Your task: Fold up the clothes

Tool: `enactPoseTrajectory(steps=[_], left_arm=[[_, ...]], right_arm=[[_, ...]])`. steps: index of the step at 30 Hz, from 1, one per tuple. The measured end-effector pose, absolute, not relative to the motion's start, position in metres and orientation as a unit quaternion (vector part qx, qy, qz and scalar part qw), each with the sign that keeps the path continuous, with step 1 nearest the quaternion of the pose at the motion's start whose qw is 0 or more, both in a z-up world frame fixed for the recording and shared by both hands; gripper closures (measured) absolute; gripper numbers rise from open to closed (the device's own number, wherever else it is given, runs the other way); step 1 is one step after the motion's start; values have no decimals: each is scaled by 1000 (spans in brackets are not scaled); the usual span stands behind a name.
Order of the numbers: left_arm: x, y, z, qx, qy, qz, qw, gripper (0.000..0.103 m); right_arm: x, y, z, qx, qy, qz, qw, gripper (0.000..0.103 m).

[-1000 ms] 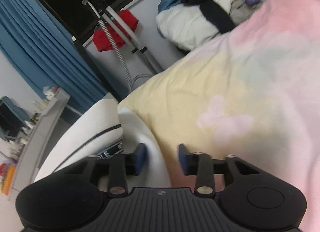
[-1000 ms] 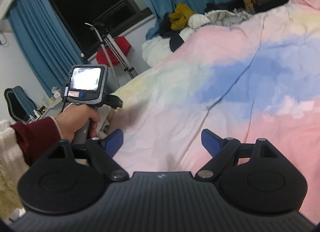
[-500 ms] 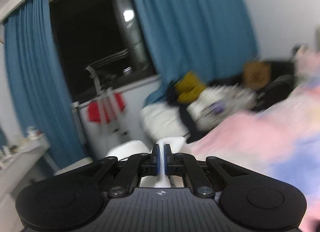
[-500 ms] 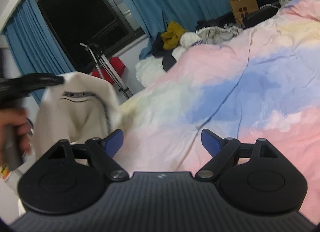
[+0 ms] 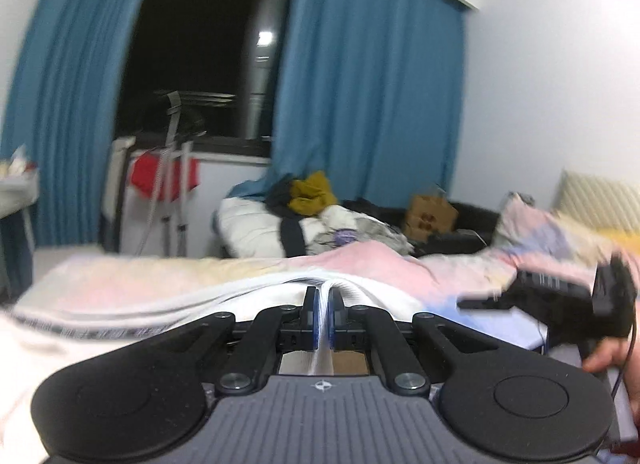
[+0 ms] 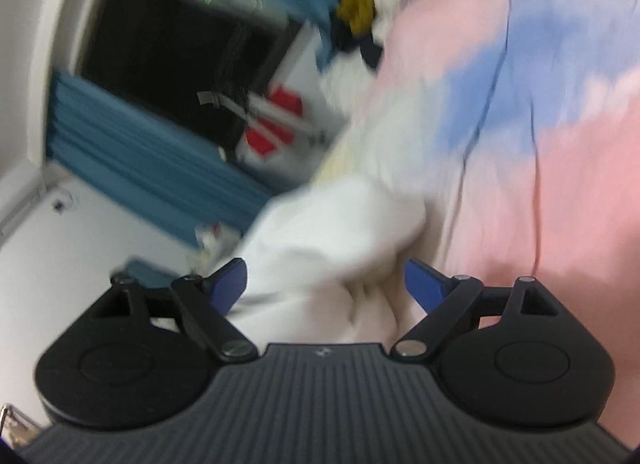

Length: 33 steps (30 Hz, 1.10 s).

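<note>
The white garment (image 5: 224,304) is pinched at one edge by the left gripper (image 5: 323,314), spread loosely over the bedspread (image 5: 400,264). The right gripper (image 6: 325,286) is held wide, empty, above the cloth. No finished fold is seen.

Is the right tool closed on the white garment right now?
No, in the right wrist view the right tool stands wide open, its blue fingers apart with the white garment lying between them.
</note>
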<state>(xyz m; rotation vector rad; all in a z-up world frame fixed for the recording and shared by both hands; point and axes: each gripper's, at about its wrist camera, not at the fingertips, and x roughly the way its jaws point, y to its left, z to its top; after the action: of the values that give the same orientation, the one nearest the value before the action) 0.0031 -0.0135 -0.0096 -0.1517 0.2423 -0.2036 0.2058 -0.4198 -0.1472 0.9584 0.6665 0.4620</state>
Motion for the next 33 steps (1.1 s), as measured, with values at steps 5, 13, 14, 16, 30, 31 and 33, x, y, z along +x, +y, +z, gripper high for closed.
enactPoseTrajectory(steps=[5,13,14,16,30,31,33], left_arm=[[4,32,-14,-116,125,-132,977,98],[12,30,-41,-89,179,-200,959,80],[11,28,-42,-80,176,-204,960,76],[12,23,-44,-64,169,-209,961,57],[97,-88,9,181,206,-289,917,20],[108,-106,6,219,223,-301,901,20],[129,-141,-4,295,252,-317,866,20]], right_arm=[[216,-402,-163,440,354,214,797,15],[228,-397,-181,483,333,193,786,21],[229,-396,-180,487,325,195,787,21],[229,-396,-178,496,308,198,788,21],[214,-430,-156,523,236,170,801,21],[213,-433,-155,520,236,163,805,21],[213,-443,-154,517,231,149,810,21]])
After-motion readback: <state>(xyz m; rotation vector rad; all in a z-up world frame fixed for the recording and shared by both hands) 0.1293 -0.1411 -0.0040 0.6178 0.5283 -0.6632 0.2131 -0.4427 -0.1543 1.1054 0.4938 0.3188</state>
